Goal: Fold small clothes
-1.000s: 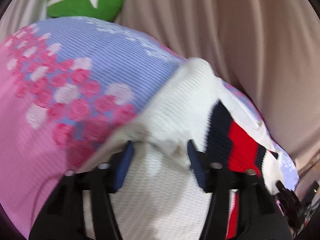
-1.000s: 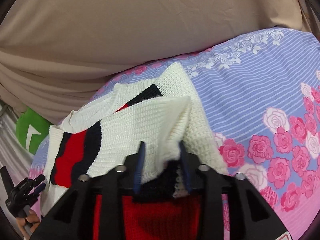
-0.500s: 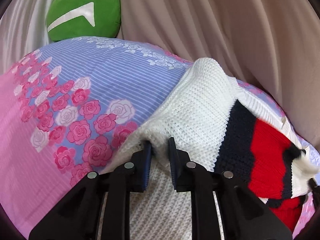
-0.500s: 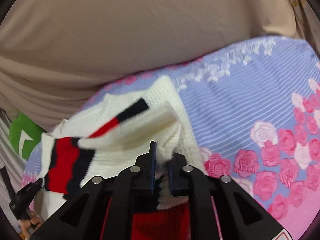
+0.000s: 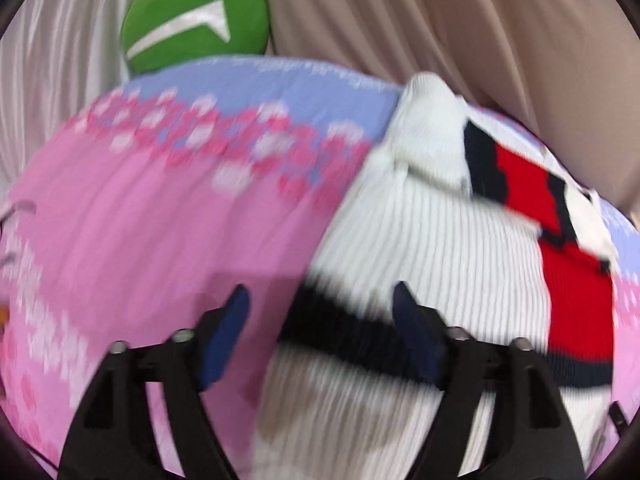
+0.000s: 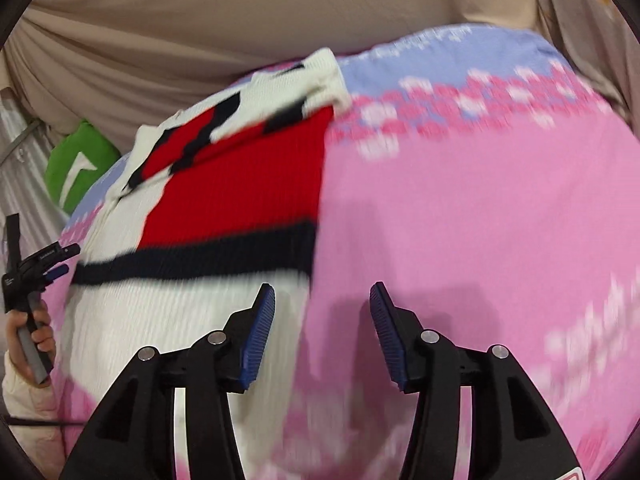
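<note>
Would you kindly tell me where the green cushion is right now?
The green cushion sits beyond the far edge of the floral bedspread, against the beige curtain: upper left in the left wrist view, far left in the right.

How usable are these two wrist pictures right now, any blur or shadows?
Left wrist: bedsheet roses and sweater knit smeared by motion blur; green cushion sharper. Right wrist: the same smear, right gripper crisp, its shadow on the pink sheet. Both show fisheye bending.

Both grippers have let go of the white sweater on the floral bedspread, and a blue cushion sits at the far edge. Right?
Not quite: the cushion is green, as the left wrist view shows. The left gripper and right gripper are open, off the white sweater on the floral bedspread.
</note>
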Demonstrator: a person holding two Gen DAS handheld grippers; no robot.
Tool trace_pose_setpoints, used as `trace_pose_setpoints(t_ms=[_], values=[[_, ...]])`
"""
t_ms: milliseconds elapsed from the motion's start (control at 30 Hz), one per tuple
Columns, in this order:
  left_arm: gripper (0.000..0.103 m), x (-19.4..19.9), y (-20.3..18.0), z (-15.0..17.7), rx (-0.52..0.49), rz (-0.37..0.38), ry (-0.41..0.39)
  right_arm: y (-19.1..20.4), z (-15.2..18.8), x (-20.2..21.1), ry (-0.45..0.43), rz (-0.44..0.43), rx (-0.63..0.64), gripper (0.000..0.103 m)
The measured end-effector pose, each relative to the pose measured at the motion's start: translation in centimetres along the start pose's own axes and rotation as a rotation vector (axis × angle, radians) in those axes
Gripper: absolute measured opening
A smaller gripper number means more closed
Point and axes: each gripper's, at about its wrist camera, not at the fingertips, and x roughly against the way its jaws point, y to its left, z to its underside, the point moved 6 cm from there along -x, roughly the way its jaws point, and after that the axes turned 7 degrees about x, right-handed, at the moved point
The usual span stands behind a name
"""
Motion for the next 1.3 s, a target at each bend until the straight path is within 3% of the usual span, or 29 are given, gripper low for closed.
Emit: trace_pose_setpoints(t_ms=[167,267,333,433,467,500,533,567,633,867,967,1133,1233,1300], values=[[0.082,1.4,1.3,5.5,0.026,0.097,0.102,1.9,4.1,2.2,-0.032,-0.070,-0.013,0.055],[0.082,2.1,1.1,6.5,0.018,0.086,0.064,2.9,4.0,2.0,-0.047,-0.067,-0.002,0.059],[0.077,2.3,0.7,6.8,0.031,0.113,0.067,3.8,3.6,1.5,-0.044,-0.110,-0.013,0.059],[0.043,2.4,0.2,6.8,0.037,0.124,0.072,5.1,3.1,0.5,-0.042,-0.132,-0.006,0.059],[0.036,2.3,0.2,6.7,0.043,0.118,0.070,5.4,2.8,0.2,-0.040,-0.113,0.004,0.053],[0.017,2.3,0.3,6.6,0.048,0.111,0.065,5.7,2.5,-0.1,-0.034,-0.089,0.020,0.044],[0.006,2.3,0.3,6.4,0.052,0.107,0.062,6.0,2.4,-0.5,-0.022,-0.088,0.027,0.015],[0.006,2.6,0.5,6.4,0.062,0.122,0.062,6.1,2.3,-0.7,-0.017,-0.106,0.016,0.009],[0.005,3.7,0.8,6.4,0.080,0.160,0.056,6.2,2.1,0.2,-0.054,-0.119,0.003,0.008],[0.004,10.8,1.9,8.5,0.014,0.244,0.006,5.7,3.5,9.3,-0.238,-0.126,0.031,0.007],[0.004,13.9,2.4,10.8,-0.035,0.250,-0.003,5.5,5.5,12.2,-0.244,-0.094,0.075,0.006],[0.004,17.2,4.7,15.6,-0.048,0.295,0.052,5.7,11.0,15.7,-0.191,-0.033,0.228,0.006],[0.004,19.2,6.4,17.3,0.005,0.359,0.033,6.1,13.3,18.0,-0.207,-0.061,0.294,0.006],[0.004,20.3,7.0,17.6,0.048,0.399,-0.010,5.8,13.6,19.5,-0.254,-0.109,0.263,0.006]])
